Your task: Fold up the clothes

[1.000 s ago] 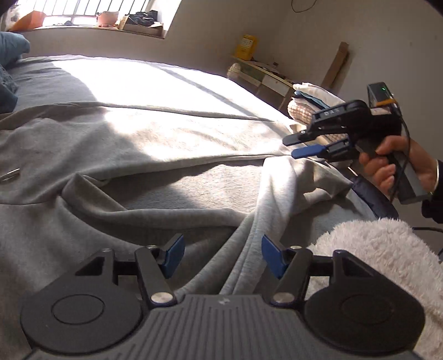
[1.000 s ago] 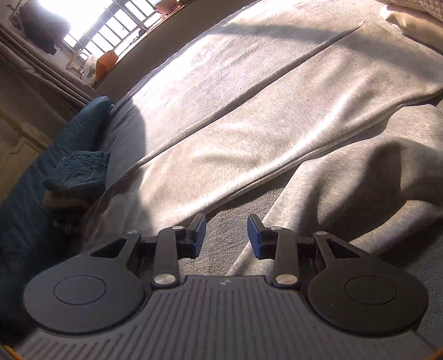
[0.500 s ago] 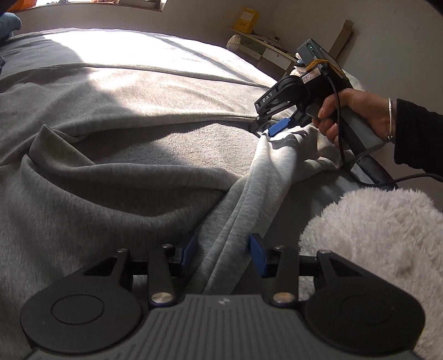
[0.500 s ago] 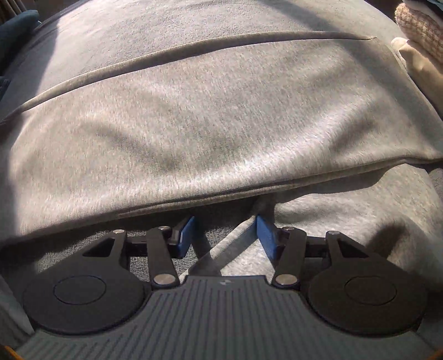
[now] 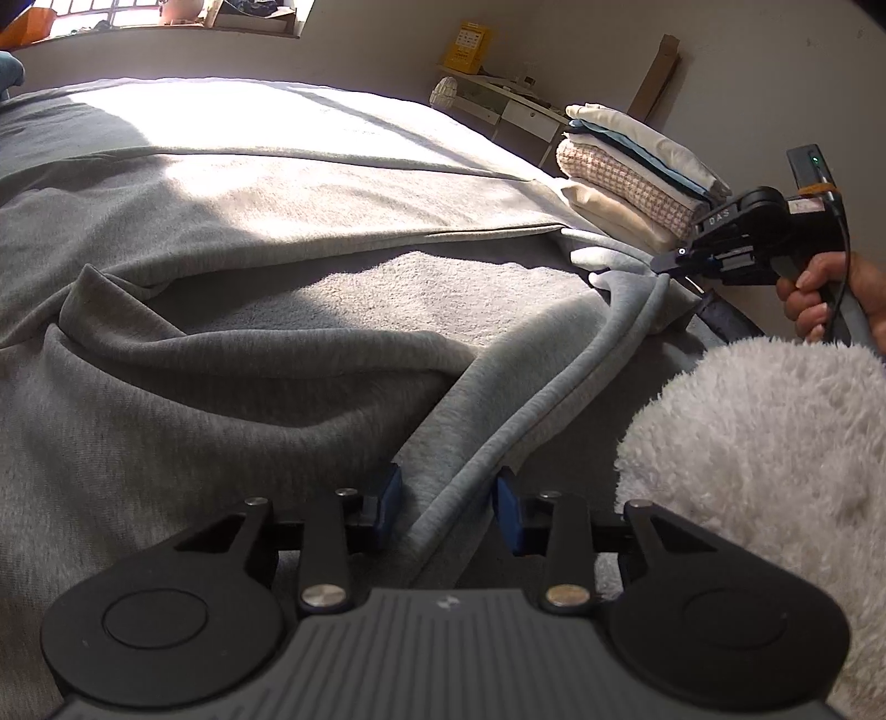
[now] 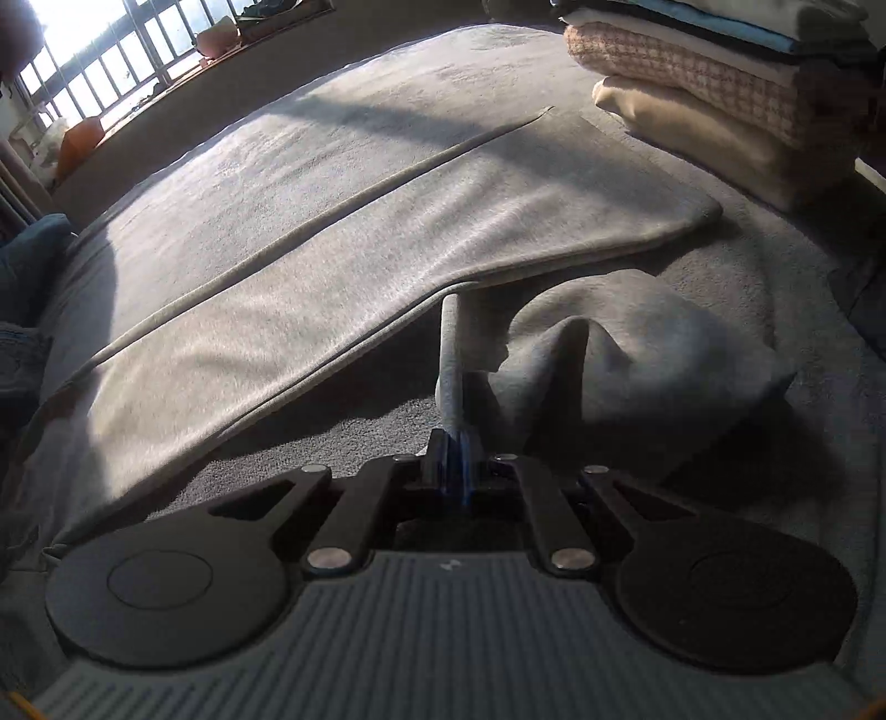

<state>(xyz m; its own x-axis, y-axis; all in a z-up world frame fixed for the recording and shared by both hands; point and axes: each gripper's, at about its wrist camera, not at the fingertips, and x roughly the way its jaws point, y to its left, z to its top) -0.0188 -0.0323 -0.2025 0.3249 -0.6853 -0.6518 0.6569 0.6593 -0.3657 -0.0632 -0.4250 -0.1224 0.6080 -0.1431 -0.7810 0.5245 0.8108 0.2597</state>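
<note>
Two grippers on grey garment [image 5: 232, 387], spread on bed: right gripper [image 6: 454, 454] clamped on its hem edge; left gripper [image 5: 448, 498] closing around hem fold, pads apparently not yet pressing.

- We read white letters "DAS" on the black body of the right gripper [image 5: 673, 261], seen from the left wrist view, just behind its jaws.
- We see a yellow box [image 5: 469, 40] on the far shelf, beyond the right gripper, with dark print on its face; the print is too small for us to read.
- We find nothing else legible.
</note>
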